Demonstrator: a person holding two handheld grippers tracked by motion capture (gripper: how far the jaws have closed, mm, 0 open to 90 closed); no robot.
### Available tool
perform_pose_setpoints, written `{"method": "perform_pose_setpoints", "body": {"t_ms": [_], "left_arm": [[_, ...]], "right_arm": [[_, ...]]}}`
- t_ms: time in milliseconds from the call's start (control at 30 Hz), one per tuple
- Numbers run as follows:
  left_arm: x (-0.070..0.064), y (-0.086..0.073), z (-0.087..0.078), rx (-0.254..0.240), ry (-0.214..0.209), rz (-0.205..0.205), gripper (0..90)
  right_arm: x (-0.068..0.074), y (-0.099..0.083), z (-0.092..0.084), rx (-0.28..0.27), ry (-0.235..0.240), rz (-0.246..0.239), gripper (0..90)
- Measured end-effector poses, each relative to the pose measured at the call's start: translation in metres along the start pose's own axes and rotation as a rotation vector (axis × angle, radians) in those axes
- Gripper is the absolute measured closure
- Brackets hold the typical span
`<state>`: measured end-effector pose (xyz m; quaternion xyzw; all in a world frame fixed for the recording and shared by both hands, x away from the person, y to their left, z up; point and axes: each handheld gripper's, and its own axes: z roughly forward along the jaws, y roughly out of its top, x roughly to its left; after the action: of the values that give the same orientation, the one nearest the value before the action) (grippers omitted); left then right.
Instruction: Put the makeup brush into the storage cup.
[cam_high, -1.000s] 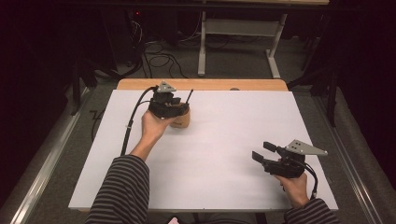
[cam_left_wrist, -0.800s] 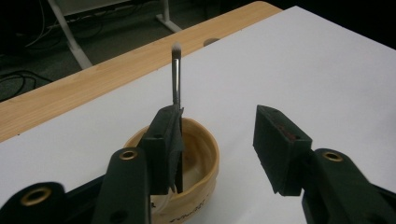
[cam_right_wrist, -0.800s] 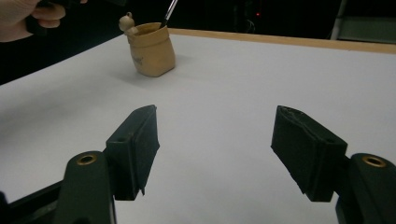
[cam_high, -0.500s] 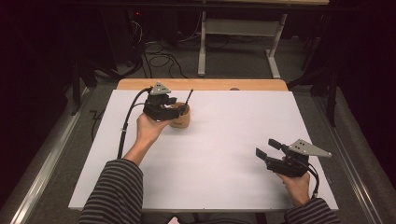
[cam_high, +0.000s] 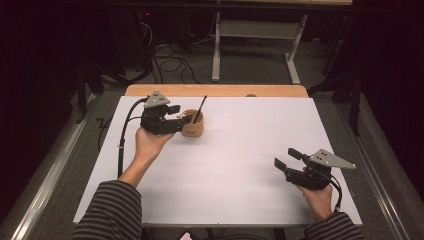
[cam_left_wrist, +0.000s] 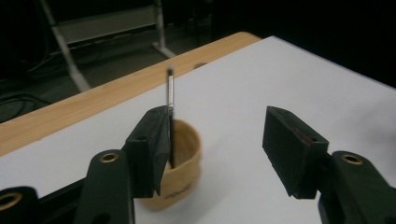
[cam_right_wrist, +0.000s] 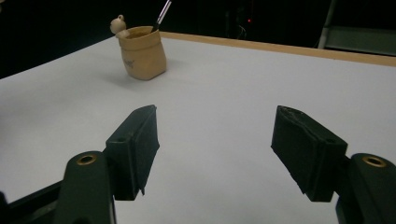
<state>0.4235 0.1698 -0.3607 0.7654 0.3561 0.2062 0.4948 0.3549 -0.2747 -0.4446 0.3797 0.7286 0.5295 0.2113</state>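
A small tan cup (cam_high: 192, 126) stands on the white table (cam_high: 240, 165) at the back left, with a thin dark pen (cam_high: 200, 108) leaning upright in it. My left gripper (cam_high: 181, 116) sits just left of the cup and points at it. Its jaws have just been opening and nothing is between them. In the left gripper view the cup (cam_left_wrist: 184, 161) and the pen (cam_left_wrist: 171, 100) show behind the left one of its fingers (cam_left_wrist: 149, 149). My right gripper (cam_high: 286, 159) rests open and empty near the front right. The cup (cam_right_wrist: 142, 53) stands far ahead of this gripper (cam_right_wrist: 215, 116).
A wooden strip (cam_high: 215, 90) runs along the table's far edge. Beyond it are a metal stand's legs (cam_high: 217, 55) and cables (cam_high: 165, 55) on a dark floor. A black cable (cam_high: 122, 140) trails from the left gripper along the table's left side.
My left gripper has drawn back to the left, off the cup, and its jaws have spread wider. The pen stays in the cup. The right gripper has kept still.
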Motion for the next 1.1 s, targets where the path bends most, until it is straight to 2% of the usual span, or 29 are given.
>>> {"method": "perform_pose_setpoints", "body": {"t_ms": [33, 167, 233, 500, 700, 833, 1100], "left_arm": [[-0.003, 0.0, -0.003, 0.001, 0.015, 0.023, 42.4], [0.0, -0.007, -0.012, -0.023, 0.027, -0.012, 42.1], [0.002, -0.011, -0.017, -0.037, 0.027, -0.027, 42.1], [0.004, -0.022, -0.031, -0.051, 0.02, -0.054, 42.4], [-0.002, -0.029, -0.038, -0.059, -0.003, -0.05, 42.3], [-0.003, -0.033, -0.043, -0.072, 0.004, -0.044, 42.0], [-0.005, -0.043, -0.057, -0.095, 0.008, -0.057, 39.4]], "right_arm": [[-0.001, 0.0, -0.001, -0.007, -0.006, 0.002, 32.6], [-0.003, 0.001, -0.002, -0.009, -0.014, 0.016, 31.3], [-0.001, 0.001, -0.001, -0.013, -0.01, 0.006, 31.3], [0.004, 0.002, 0.0, -0.02, 0.017, -0.004, 30.8], [0.004, 0.003, 0.0, -0.023, 0.017, -0.002, 30.6], [0.004, 0.002, 0.001, -0.017, 0.021, 0.008, 29.9], [0.004, 0.001, 0.002, -0.004, 0.017, 0.013, 29.8]]}}
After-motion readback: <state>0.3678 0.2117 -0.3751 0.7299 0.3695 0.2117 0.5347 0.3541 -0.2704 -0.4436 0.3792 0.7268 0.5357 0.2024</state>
